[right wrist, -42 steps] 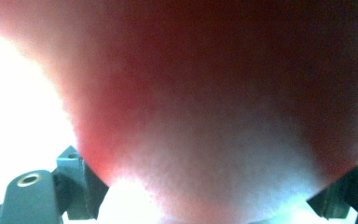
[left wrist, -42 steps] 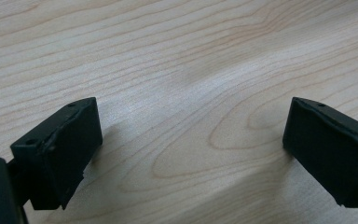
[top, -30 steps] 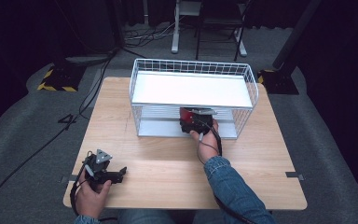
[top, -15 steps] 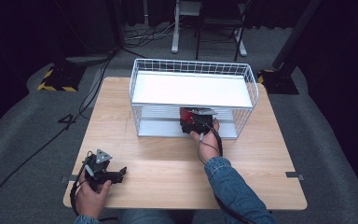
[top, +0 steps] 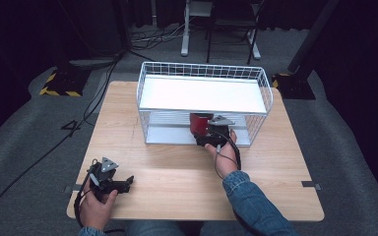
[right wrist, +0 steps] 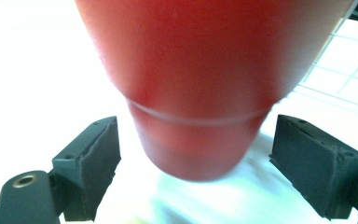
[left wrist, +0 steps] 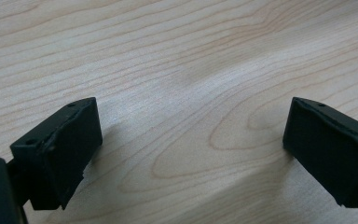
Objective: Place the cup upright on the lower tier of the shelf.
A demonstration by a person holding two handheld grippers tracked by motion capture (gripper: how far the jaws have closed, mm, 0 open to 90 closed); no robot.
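Note:
A red cup (top: 200, 125) stands on the lower shelf of a white wire rack (top: 203, 73) at mid-table. My right gripper (top: 207, 137) reaches into the rack's front opening just behind the cup. In the right gripper view the red cup (right wrist: 200, 79) sits between the two jaws with gaps on both sides, so the right gripper (right wrist: 196, 168) is open around it. My left gripper (top: 126, 184) rests near the table's front left corner. In the left gripper view its jaws stand wide apart over bare wood, and the left gripper (left wrist: 191, 154) is open and holds nothing.
The rack has a white top shelf (top: 202, 94) and wire walls close above the cup. The wooden table (top: 177, 172) has free room in front of the rack. Cables (top: 44, 157) trail on the grey floor to the left.

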